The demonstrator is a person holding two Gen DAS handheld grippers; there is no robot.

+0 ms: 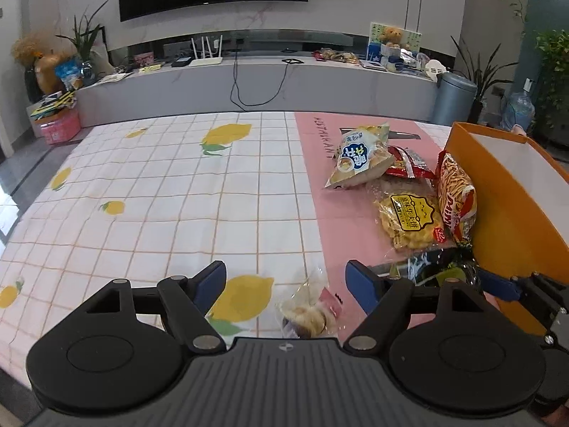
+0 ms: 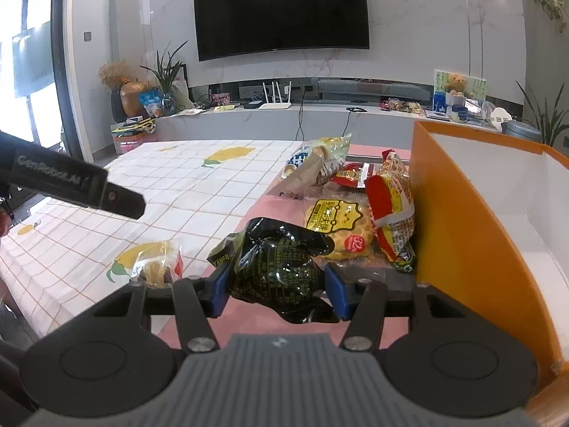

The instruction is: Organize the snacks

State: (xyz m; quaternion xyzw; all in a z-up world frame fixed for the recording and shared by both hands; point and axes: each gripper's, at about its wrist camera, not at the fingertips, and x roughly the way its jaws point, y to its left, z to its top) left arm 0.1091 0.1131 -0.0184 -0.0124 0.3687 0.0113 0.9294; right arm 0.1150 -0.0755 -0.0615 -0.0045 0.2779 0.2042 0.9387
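Nearest the right wrist lens: right gripper (image 2: 275, 290), blue pads pressed to both sides of a crumpled black snack bag (image 2: 275, 263) with green print; jaws closed about it, bag bulging between them above the pink mat (image 2: 263, 210); same black bag glimpsed from the left wrist view, low right, beside the orange box (image 1: 512, 220).

Left gripper (image 1: 286, 281) over the tablecloth (image 1: 160, 185), white grid with lemon print; jaws spread wide, nothing between the pads; small clear packet (image 1: 311, 311) lies on the cloth beneath the gap, not touched by either finger so far as can be seen; same packet visible in the right view, left of the black bag, at the cloth's edge with the mat.

Remaining snacks clustered on the pink mat against the box's left wall: yellow-labelled clear pack of round cakes (image 1: 409, 220) lying flat; red-and-yellow noodle-print bag (image 1: 457, 199) standing on edge, leaning on the box; red packet (image 1: 407, 163) behind; pale bag with blue logo (image 1: 359, 156) furthest back, partly over the red one.

Box interior white; what shows of it holds no snacks, floor only partly in view.
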